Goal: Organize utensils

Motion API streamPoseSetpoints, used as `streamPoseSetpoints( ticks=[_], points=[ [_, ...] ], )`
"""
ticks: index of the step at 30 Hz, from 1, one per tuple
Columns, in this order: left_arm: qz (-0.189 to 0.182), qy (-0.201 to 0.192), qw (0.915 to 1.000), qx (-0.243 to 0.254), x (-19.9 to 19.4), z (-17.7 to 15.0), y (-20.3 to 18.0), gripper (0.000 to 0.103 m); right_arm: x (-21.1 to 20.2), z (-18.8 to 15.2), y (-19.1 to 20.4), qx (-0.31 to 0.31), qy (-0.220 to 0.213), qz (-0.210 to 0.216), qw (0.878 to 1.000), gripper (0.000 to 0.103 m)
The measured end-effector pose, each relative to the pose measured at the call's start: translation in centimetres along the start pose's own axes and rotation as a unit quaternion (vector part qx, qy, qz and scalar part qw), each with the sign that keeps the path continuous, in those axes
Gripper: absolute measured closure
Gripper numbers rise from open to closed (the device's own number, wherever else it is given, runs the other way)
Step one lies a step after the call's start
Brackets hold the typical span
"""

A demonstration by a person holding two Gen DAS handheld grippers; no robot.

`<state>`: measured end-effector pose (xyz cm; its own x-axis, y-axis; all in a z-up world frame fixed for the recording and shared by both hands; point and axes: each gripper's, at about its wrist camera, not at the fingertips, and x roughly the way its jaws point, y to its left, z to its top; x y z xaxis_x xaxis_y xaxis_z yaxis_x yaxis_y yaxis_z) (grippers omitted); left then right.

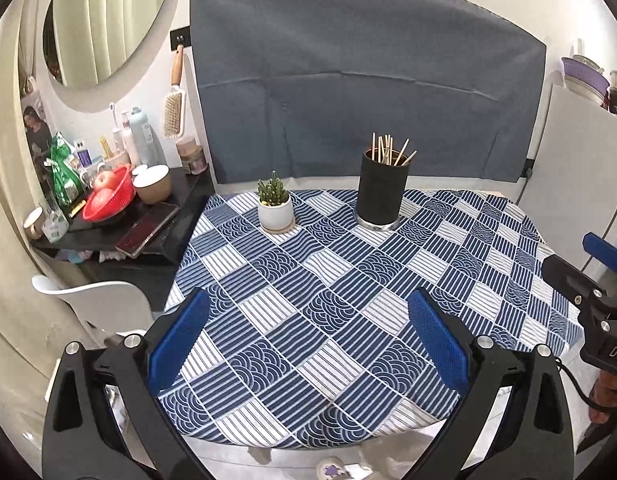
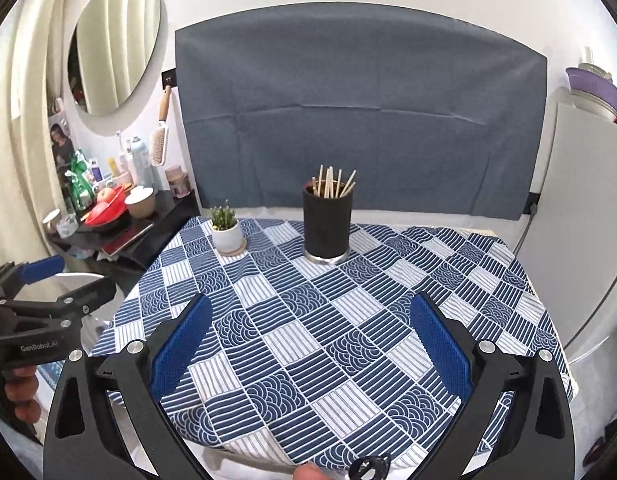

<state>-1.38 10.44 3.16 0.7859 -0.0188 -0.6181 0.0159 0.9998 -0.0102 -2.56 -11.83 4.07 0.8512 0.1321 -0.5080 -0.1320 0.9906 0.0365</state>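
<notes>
Blue-and-white patterned tablecloth on table (image 2: pixel 448 280) seen bare ahead of both tools. Left tool (image 1: pixel 308 344) and right tool (image 2: pixel 308 348) held wide open, nothing gripped. Wooden chopsticks (image 2: pixel 332 184) stood in tall black cylindrical holder (image 2: pixel 327 224), well ahead of both. Risk judged: holder tipped if struck by careless reach.

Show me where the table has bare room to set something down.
The tablecloth is bare across its near half and its right side, beyond the black holder. The far left is tighter: the potted plant stands beside the holder. Both claws hang open at the near edge.
</notes>
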Motion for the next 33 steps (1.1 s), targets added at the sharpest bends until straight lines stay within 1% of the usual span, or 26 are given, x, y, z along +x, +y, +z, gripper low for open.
streamPoseSetpoints(
  ticks=[4, 12, 18, 29, 33],
  points=[
    [0.000, 0.004, 1.0000, 0.004, 0.1, 0.2, -0.2, 0.006, 0.1, 0.3, -0.2, 0.008, 0.007, 0.005, 1.000, 0.008],
    [0.004, 0.000, 0.9999, 0.011, 0.3, 0.4, -0.4, 0.006, 0.3, 0.5, 0.0, -0.007, 0.003, 0.000, 1.000, 0.008],
    [0.004, 0.001, 0.9999, 0.015, 0.4, 0.4, -0.4, 0.006, 0.7, 0.6, 0.6, -0.019, 0.006, 0.010, 1.000, 0.008],
    [0.005, 0.001, 0.9999, 0.011, 0.5, 0.4, -0.2, 0.006, 0.8, 0.7, 0.8, -0.017, 0.004, 0.012, 1.000, 0.008],
    [-0.002, 0.005, 0.9999, 0.009, 0.4, 0.4, -0.1, 0.006, 0.7, 0.7, 1.0, -0.017, 0.004, 0.013, 1.000, 0.008]
  ],
)
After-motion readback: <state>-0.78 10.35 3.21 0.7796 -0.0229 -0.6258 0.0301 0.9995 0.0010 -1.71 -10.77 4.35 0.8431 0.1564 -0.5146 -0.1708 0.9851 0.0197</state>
